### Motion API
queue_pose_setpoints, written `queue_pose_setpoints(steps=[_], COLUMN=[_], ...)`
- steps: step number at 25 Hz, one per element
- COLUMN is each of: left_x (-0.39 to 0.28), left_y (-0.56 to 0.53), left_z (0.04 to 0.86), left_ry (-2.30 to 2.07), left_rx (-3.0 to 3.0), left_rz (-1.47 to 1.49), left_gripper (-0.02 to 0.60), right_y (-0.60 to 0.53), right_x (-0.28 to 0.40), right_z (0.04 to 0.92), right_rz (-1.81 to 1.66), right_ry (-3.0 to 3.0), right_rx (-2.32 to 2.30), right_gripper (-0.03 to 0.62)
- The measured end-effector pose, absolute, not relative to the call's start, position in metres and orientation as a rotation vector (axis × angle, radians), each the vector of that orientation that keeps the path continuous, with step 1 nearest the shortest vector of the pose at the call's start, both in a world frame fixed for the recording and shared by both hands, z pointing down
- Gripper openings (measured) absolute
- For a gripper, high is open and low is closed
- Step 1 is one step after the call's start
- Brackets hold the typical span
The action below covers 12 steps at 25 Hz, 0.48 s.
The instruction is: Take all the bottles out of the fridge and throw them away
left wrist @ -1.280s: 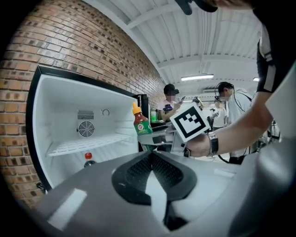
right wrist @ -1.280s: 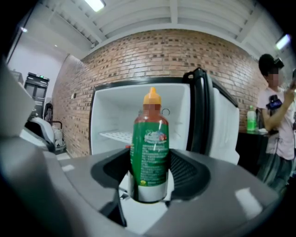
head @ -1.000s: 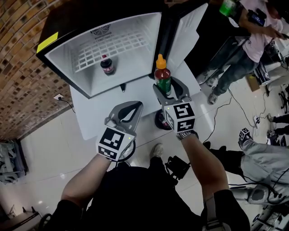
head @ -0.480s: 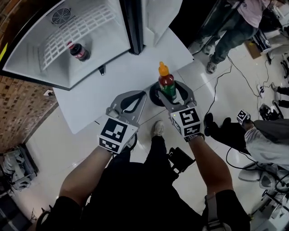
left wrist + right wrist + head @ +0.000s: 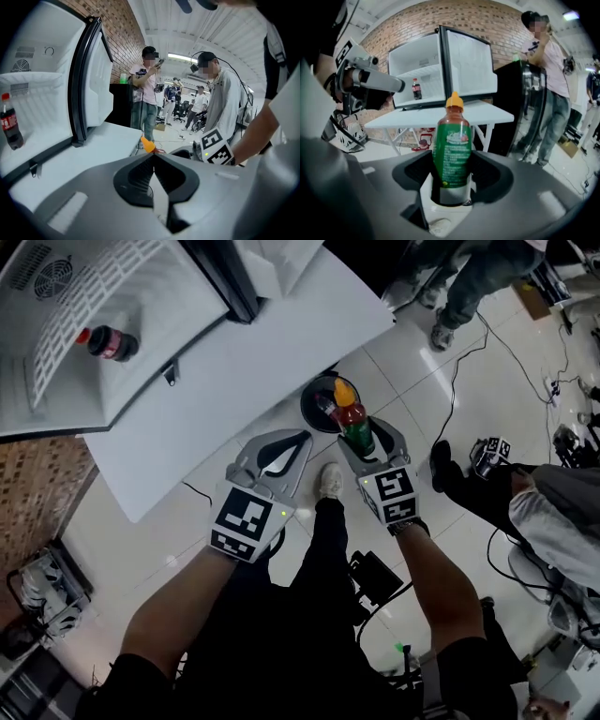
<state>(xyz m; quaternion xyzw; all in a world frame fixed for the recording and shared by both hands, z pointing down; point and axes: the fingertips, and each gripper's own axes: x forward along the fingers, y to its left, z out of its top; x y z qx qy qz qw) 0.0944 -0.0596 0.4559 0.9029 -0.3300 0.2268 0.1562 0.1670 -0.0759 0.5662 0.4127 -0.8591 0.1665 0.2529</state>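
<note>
Throw-away step for 1 bottle, by the look of it; roughly halfway through, with 1 left to fetch.

On the white table (image 5: 234,399), open fridge (image 5: 56,390), and on its shelf 1 cola bottle (image 5: 105,341), upright and untouched. On the floor just past the table's edge, a round black bin (image 5: 312,401). Over that bin in the head view, a green-labelled sauce bottle (image 5: 354,423) with an orange cap, upright, clamped low on its body by the right gripper (image 5: 368,442). Just beside it, the left gripper (image 5: 298,439), pinched closed on nothing.

Next, most likely: down over the bin's mouth, jaws spread, bottle dropped; then back up to the fridge for the cola.

Worth minding: the table edge close beyond the bin, a shoe (image 5: 328,482) just short of it, a bystander (image 5: 473,277) off to the right. Little free room except straight down between gripper and bin.
</note>
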Motion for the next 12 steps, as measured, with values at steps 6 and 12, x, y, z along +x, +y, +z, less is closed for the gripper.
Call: queue_pose_setpoints(steps=[6,12], left_x=[0.105,0.099], left_y=[-0.056,-0.055], left_z=[0.5,0.538], left_ry=[-0.901,-0.881], left_rx=[2.533,2.488], left_rz=[0.705,0.76], left_gripper=[0.003,0.003], right_y=[-0.079,-0.1], right_x=[0.18,0.175], right_z=[0.639,0.713], right_rz=[0.53,0.609], right_ry=[-2.257,-2.19], right_rx=[1.093,1.068], right_gripper=[0.264,0.232])
